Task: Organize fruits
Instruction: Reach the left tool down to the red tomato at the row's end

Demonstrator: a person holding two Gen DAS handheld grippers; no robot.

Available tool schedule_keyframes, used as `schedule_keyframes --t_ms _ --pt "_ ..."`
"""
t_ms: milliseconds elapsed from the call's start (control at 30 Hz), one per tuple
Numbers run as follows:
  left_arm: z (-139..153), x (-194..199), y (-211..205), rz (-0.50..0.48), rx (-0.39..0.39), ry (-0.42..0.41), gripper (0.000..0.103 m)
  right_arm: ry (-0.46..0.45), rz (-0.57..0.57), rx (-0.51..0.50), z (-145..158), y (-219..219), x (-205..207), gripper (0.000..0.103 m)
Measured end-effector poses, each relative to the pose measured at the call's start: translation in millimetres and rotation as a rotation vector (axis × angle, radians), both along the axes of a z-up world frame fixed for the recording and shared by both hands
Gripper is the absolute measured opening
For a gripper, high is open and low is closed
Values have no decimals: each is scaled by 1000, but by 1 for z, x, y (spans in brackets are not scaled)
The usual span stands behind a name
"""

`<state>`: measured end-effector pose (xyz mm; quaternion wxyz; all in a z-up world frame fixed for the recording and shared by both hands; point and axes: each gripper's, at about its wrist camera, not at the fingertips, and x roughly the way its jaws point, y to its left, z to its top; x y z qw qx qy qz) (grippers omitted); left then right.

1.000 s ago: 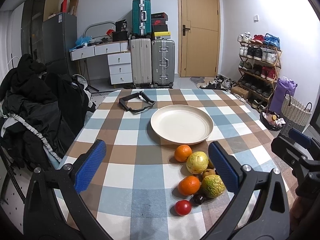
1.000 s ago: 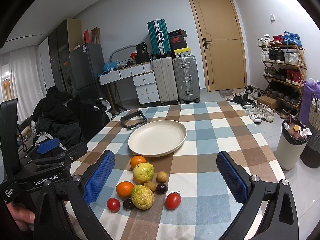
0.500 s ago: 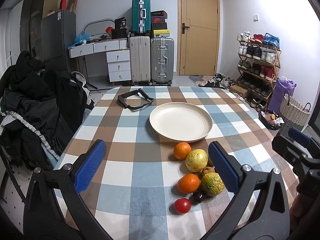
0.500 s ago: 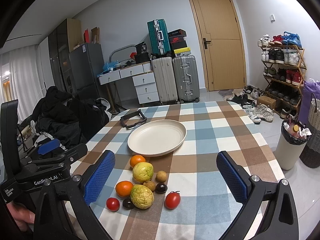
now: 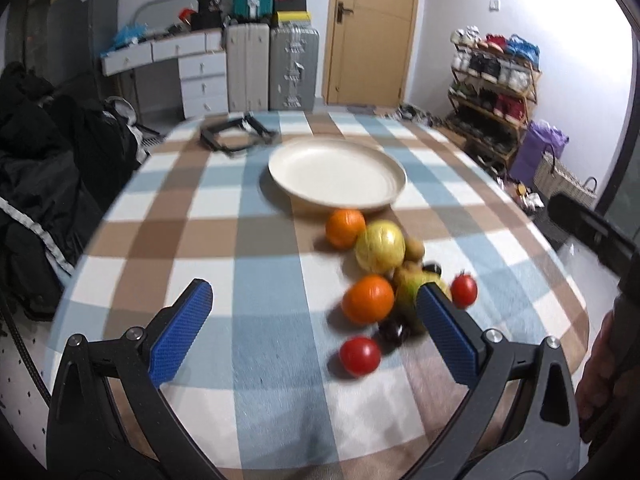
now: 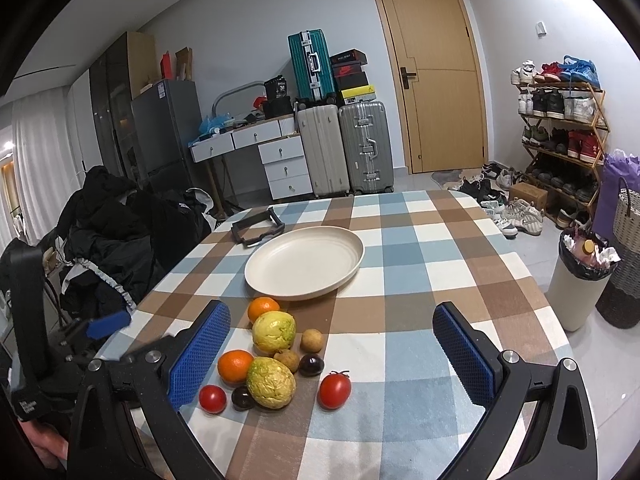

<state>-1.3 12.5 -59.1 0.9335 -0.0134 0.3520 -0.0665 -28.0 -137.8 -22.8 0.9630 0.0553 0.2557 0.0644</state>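
— Fruits lie bunched on the checked cloth of the surface (image 6: 420, 280), just in front of the plate (image 6: 305, 261). What shapes do you make out?

— Two smooth round oranges: one (image 6: 263, 309) almost touching the plate's rim, one (image 6: 235, 366) nearer the cameras. Between them sits a yellow fruit (image 6: 273, 331) with a dull, mottled skin, and nearer still a second yellow-green fruit (image 6: 271, 382), rough and wrinkled. Two glossy red tomatoes flank the near end, one (image 6: 213, 399) on the left and one (image 6: 335, 390) on the right with a small green stalk.

— And the small ones?

— Two brownish balls (image 6: 311, 340) beside the yellow fruit, plus two dark, shiny ones (image 6: 311, 364) tucked against the wrinkled fruit.

— The plate?

— Round, shallow, cream, matte, with a raised rim; it holds nothing. A black strap-like frame (image 6: 258, 229) lies behind it.

— The claws?

— Left claw (image 5: 312, 334) is spread wide, its blue ribbed pads (image 5: 180, 332) apart over the cloth, the right pad overlapping the fruit cluster in the blurred left view. Right claw (image 6: 330, 352) is spread wide too, holding nothing, with the cluster between its pads.
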Motion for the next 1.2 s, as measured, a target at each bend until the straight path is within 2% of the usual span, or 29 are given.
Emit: schedule_keyframes --t_ms 367,767,867,900,933,1000,1200 --pt "-42 9 4 -66 -26 121 95 43 -16 0 -15 -7 5 103" --pt "-59 18 -1 -149 -112 214 58 73 -23 0 -24 -11 8 103" --pt "-61 18 -1 -179 -165 235 43 77 -24 0 -24 -11 8 103" --pt "-61 18 -1 -188 -180 234 33 78 -24 -1 -24 -11 8 103" --pt "-60 17 -1 -198 -193 230 27 79 -24 -1 -25 -11 8 103" --pt "-59 17 -3 -202 -175 224 27 81 -22 0 -25 -11 9 103" --pt "-57 17 4 -203 -207 224 26 96 -19 17 -28 -15 10 103"
